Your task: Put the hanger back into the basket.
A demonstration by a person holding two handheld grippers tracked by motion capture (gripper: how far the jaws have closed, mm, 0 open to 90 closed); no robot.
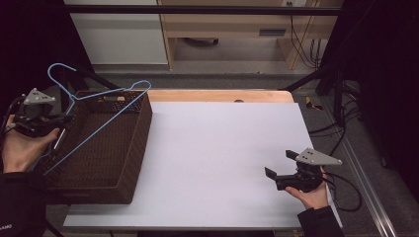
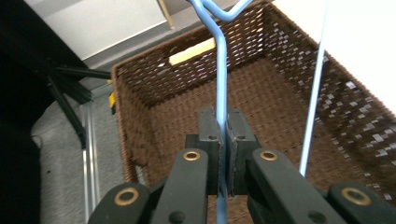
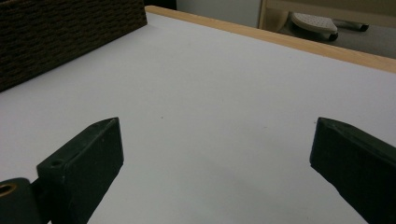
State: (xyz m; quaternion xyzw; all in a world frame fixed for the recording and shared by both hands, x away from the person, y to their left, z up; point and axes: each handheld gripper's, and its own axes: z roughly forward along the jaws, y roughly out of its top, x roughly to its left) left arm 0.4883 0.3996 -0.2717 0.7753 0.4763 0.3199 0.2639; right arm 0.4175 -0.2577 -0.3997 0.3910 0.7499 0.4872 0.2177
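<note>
A light blue wire hanger hangs tilted over a brown woven basket at the table's left, hook up and to the left. My left gripper is shut on the hanger's wire near its neck, above the basket's left rim. In the left gripper view the jaws pinch the blue wire, with the basket's floor below. My right gripper is held open low over the white tabletop at the right front, with nothing between its fingers.
The basket's outer wall stands far left of the right gripper. A wooden strip edges the table's back. Black frame posts and cables lie off the table's sides.
</note>
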